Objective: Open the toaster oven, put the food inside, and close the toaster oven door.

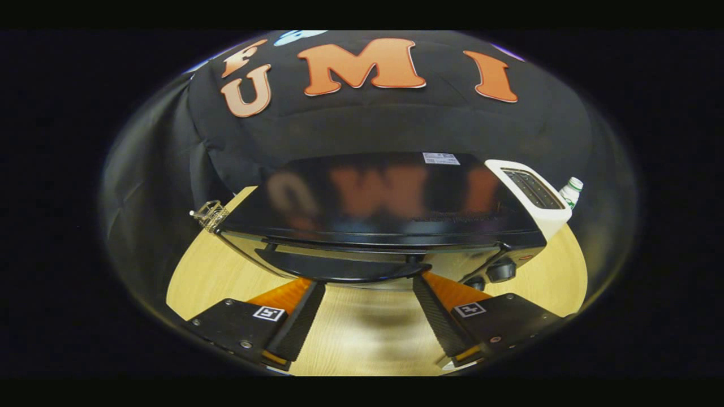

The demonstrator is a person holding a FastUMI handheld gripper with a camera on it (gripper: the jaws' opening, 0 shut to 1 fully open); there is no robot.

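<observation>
On the wooden table (362, 339) stands the black oven (379, 209), broad side toward the gripper (369, 285) and just ahead of it, door apparently closed. Beside it sit a white toaster (534, 198) and a bottle (571, 191). Across the door's top runs the handle (339, 271) — long axis crosswise to the fingers, their tips just beneath it. They stand spread, holding nothing. I see no food. Likely next — hook the handle and pull down.

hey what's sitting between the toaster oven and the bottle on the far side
In the gripper view, a white slot toaster stands between the toaster oven and the bottle. The gripper is open, its fingertips at the oven's door handle.
</observation>
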